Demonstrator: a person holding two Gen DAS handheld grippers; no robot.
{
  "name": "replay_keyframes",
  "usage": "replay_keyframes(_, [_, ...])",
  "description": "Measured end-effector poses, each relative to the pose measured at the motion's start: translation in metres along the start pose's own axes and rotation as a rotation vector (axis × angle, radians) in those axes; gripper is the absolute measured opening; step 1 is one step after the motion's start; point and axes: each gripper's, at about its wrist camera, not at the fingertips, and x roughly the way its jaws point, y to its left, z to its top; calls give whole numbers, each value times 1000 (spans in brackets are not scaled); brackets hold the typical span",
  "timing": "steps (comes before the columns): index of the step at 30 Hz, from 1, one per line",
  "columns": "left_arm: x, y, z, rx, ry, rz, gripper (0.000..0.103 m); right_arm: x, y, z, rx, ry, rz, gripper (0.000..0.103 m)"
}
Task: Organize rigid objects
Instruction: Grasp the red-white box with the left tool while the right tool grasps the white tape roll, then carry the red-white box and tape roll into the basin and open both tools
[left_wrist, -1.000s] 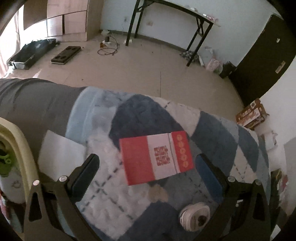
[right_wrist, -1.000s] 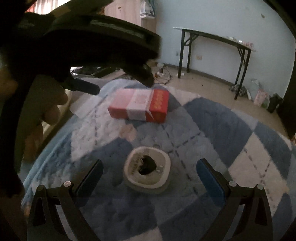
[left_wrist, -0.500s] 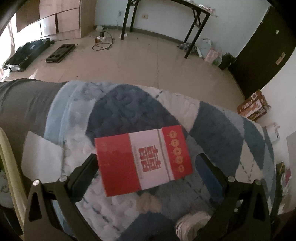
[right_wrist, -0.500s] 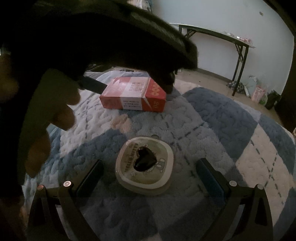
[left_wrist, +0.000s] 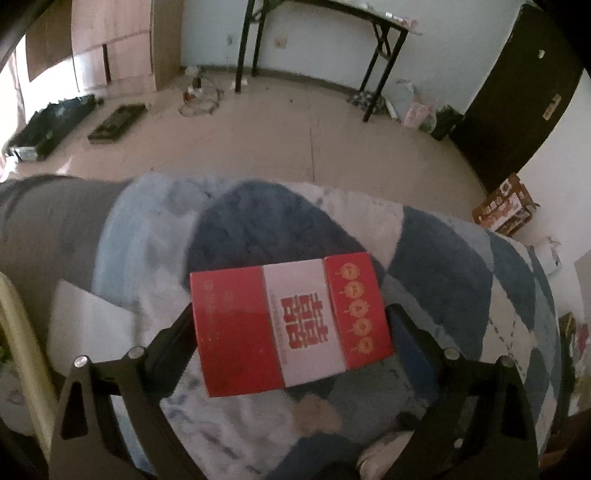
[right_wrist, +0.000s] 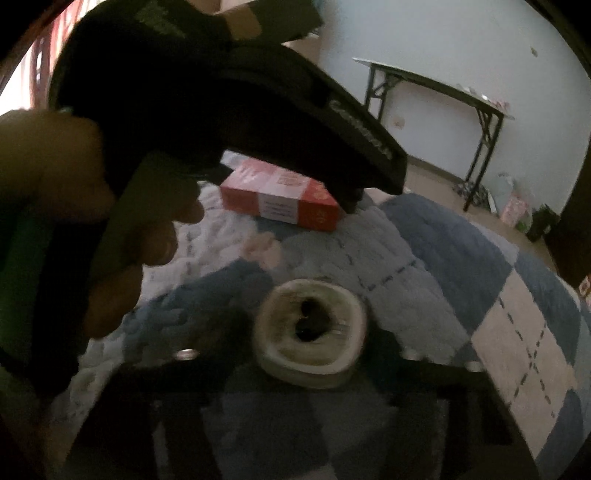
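Observation:
A red and white box (left_wrist: 291, 325) lies flat on the blue checked blanket (left_wrist: 461, 266). My left gripper (left_wrist: 290, 325) straddles it, one finger at each end; whether the pads touch it is unclear. The box also shows in the right wrist view (right_wrist: 280, 199), under the dark left gripper body (right_wrist: 221, 96) and the hand holding it. A round white tin (right_wrist: 312, 332) with a dark heart-shaped window lies between the fingers of my right gripper (right_wrist: 306, 350), which have closed in beside it. The right wrist view is blurred, so contact is unclear.
A white sheet (left_wrist: 88, 325) lies on the blanket at the left, beside a cream basket rim (left_wrist: 18, 332). The blanket's far edge drops to the floor (left_wrist: 277, 140). A black folding table (left_wrist: 325, 22) stands at the far wall.
My left gripper has come down over the box, which now sits between its fingers. My right gripper has moved onto the tin and its fingers have drawn in towards it.

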Motion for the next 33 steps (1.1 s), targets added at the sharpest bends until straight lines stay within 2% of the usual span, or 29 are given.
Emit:
replay_keyframes(3, [-27,16,7,-27,-81,28,96,0,-1,-2,-3,-4,16,48])
replay_keyframes(6, [-62,45,10,-69,-152,42,96,-1,-10,-2,30,-11,71,48])
replay_keyframes(10, [-121,100,2,-152,-259,123,96,-11,-17,2,53,-45,150,48])
replay_keyframes(15, [-196,197,-41,-341,-349,196,96,-33,1,26,71,-88,261,48])
replay_keyframes(19, [-236,260,-87,-486,-407,194,96,-30,51,53,15,-87,387,48])
replay_keyframes(22, [-249,294,-117,-562,-407,207,96,-20,91,75,-40,-65,458,48])
replay_keyframes(26, [-249,326,-134,-635,-413,175,96,-13,141,110,-133,-62,518,48])
replay_keyframes(29, [-238,329,-132,-616,-375,148,96,-5,166,128,-193,-61,517,48])
replay_keyframes(33, [-212,330,-122,-587,-274,132,96,9,198,137,-305,-23,482,48])
